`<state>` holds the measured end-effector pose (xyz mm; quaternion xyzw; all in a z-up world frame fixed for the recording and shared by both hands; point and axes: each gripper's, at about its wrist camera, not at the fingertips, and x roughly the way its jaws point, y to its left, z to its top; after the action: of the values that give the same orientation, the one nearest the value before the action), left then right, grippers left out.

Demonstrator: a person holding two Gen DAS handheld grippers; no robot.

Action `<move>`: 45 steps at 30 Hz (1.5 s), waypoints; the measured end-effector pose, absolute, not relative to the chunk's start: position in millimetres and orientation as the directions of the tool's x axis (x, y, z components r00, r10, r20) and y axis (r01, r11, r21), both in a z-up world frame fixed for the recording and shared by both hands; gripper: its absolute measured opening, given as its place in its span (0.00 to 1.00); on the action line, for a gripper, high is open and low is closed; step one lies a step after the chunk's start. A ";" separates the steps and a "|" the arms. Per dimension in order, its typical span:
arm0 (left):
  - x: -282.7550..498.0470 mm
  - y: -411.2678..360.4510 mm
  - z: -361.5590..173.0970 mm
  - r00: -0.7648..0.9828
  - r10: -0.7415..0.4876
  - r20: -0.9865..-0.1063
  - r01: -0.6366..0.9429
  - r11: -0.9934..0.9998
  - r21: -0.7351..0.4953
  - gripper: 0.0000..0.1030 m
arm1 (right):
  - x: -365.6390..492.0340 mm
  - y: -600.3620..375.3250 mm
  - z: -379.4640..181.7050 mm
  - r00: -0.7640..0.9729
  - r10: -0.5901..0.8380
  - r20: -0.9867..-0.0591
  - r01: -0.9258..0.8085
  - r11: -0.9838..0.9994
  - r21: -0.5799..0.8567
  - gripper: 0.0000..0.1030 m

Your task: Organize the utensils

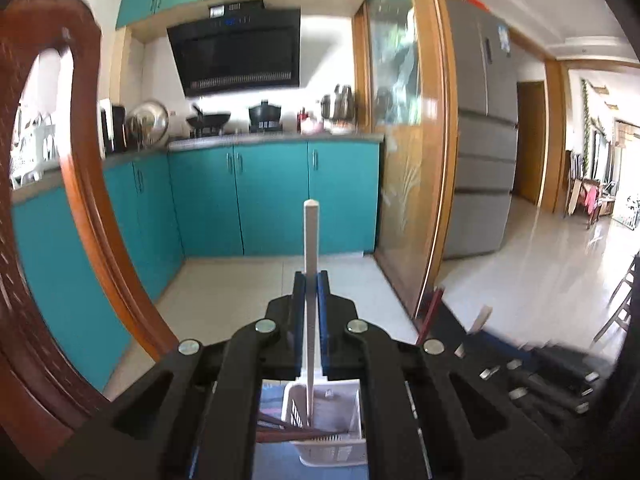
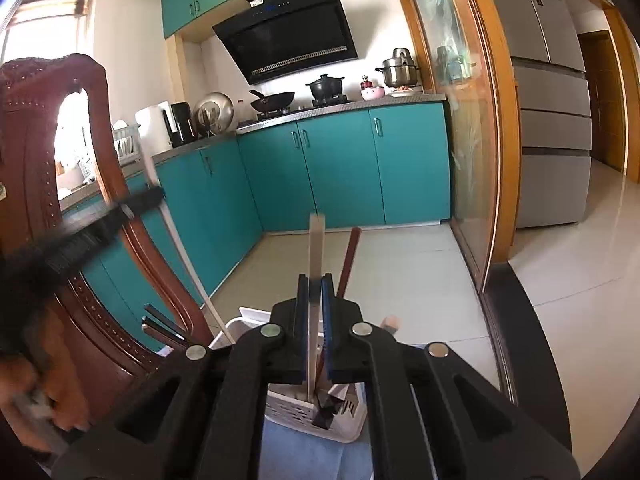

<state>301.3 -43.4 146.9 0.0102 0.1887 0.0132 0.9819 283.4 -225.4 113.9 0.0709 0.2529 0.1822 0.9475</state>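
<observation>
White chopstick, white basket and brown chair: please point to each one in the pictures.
white chopstick (image 1: pixel 311 248), left wrist view, upper shaft above the jaws
white basket (image 1: pixel 332 446), left wrist view, front wall
brown chair (image 2: pixel 36 128), right wrist view, carved backrest frame

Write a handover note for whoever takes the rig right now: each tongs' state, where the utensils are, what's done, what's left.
Left tongs: shut on a white chopstick, its lower end down inside the white basket.
Right tongs: shut on a pale chopstick, standing over the same basket.
Done: brown chopsticks lie in the basket; a dark utensil sits in a compartment; a reddish-brown stick stands behind the right tongs.
Left: release both held chopsticks into the basket. Whether more utensils wait outside cannot be told.
</observation>
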 end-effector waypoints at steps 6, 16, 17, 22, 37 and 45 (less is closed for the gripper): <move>304.6 -39.6 129.4 0.911 0.029 -0.412 -0.030 1.000 0.004 0.10 | 270.3 -236.6 128.2 0.833 0.384 -0.398 -0.303 0.919 0.253 0.37; 231.5 -25.5 141.4 0.954 0.074 -0.289 -0.072 0.997 0.019 0.73 | 233.9 -251.6 159.7 0.879 0.391 -0.273 -0.323 0.909 0.264 0.70; 220.6 -25.1 139.2 0.955 0.081 -0.284 -0.076 0.997 0.029 0.77 | 227.3 -252.5 163.0 0.887 0.383 -0.257 -0.321 0.913 0.253 0.76; 162.8 -26.9 110.1 0.949 0.135 -0.285 -0.114 0.990 0.087 0.93 | 177.9 -255.2 158.7 0.912 0.343 -0.224 -0.312 0.936 0.160 0.97; 21.7 -25.1 82.8 0.935 0.108 -0.337 -0.097 0.994 0.050 0.96 | 32.1 -259.8 99.1 0.923 0.110 -0.368 -0.127 0.992 -0.023 0.97; -26.7 -30.8 94.4 0.943 0.103 -0.317 -0.092 0.995 0.050 0.96 | -24.4 -256.2 118.7 0.942 0.123 -0.313 -0.147 0.988 -0.054 0.97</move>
<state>-26.7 -30.8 94.4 0.0173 0.1616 0.0494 0.9855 -24.4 -256.2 118.7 -0.0384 0.1563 0.0686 0.9846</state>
